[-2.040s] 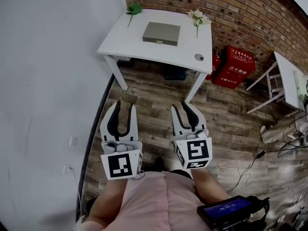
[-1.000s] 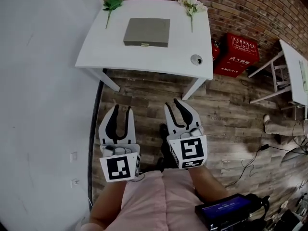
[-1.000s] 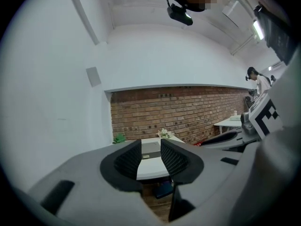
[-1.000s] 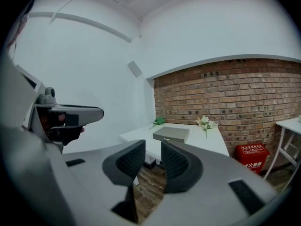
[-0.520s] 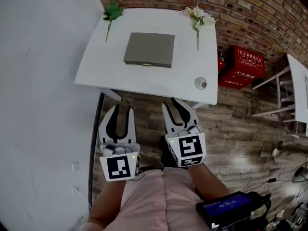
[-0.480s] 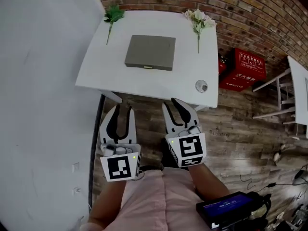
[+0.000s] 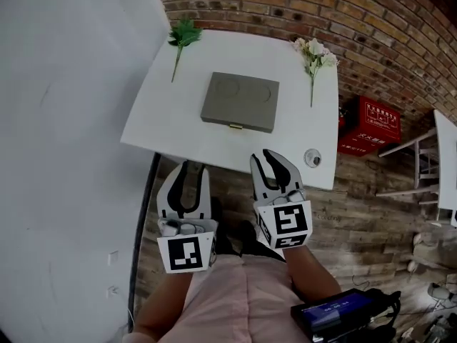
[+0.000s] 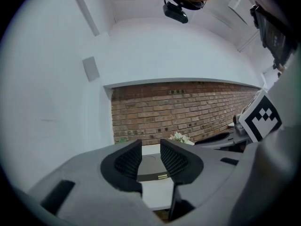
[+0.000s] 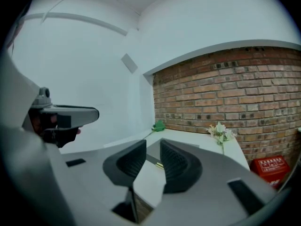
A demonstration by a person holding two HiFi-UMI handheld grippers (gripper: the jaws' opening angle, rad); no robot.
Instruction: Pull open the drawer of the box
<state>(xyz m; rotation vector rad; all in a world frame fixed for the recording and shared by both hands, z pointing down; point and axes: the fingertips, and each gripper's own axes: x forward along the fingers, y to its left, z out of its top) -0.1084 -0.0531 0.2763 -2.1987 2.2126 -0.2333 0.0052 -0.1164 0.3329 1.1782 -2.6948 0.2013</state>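
Observation:
A flat grey box lies in the middle of the white table, its small gold drawer handle facing me. My left gripper hangs open just short of the table's front edge, nothing between its fingers. My right gripper reaches over that edge, right of the handle; its jaws have just been closing a little but stand open and empty. The box shows far off between the jaws in the left gripper view, and the handle in the right gripper view.
A green sprig and white flowers lie at the table's far corners; a small round object sits at its near right corner. A white wall runs along the left, brick wall behind, red boxes on the floor right.
Both grippers have moved forward toward the table, which now fills more of the view. The right fingertips now overlap its front edge.

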